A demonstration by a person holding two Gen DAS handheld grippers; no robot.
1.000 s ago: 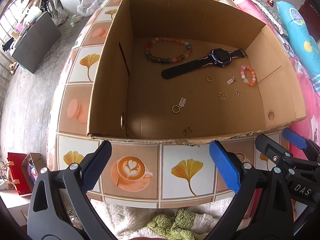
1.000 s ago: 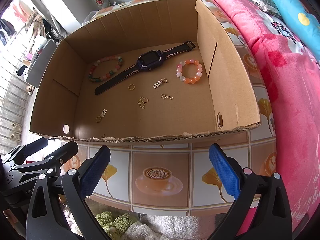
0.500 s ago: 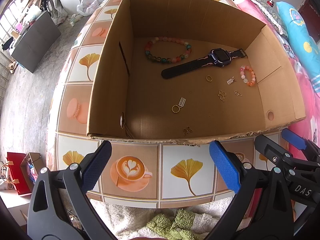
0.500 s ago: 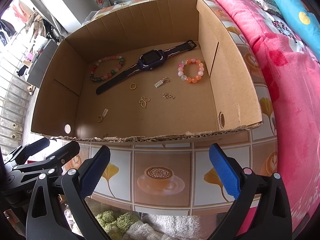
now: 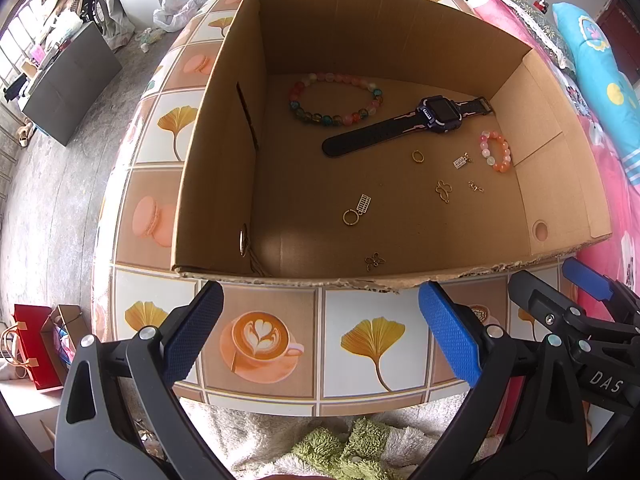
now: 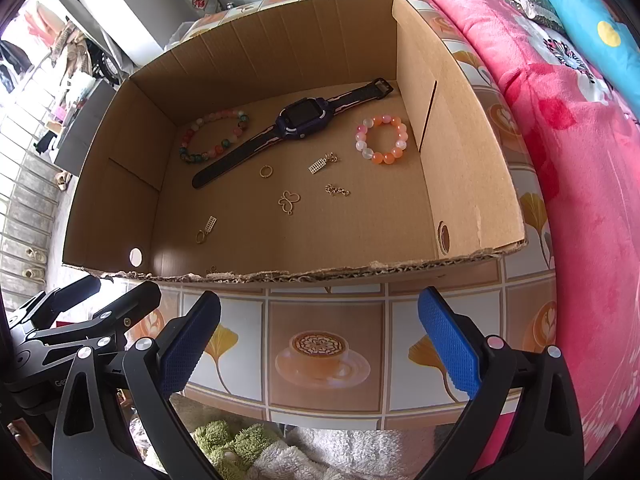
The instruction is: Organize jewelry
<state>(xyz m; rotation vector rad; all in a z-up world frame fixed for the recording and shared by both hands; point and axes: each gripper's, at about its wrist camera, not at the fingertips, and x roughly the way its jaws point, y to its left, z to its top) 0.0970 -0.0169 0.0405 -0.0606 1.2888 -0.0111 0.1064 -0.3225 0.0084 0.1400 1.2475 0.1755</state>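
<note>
Where the box (image 6: 460, 128) sits open, two bracelets (image 6: 382, 140), one watch (image 6: 302, 120).

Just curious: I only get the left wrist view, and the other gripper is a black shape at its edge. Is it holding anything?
Observer: No. The right wrist view shows the right gripper open. Its blue pads are wide apart with nothing between them, and it sits just short of the cardboard box.
Visitor: And the orange bracelet, is it pressed against the side wall?
Observer: No. From the right wrist view it lies flat as a full ring of orange, pink and white beads, with bare cardboard between it and the right wall.
</note>
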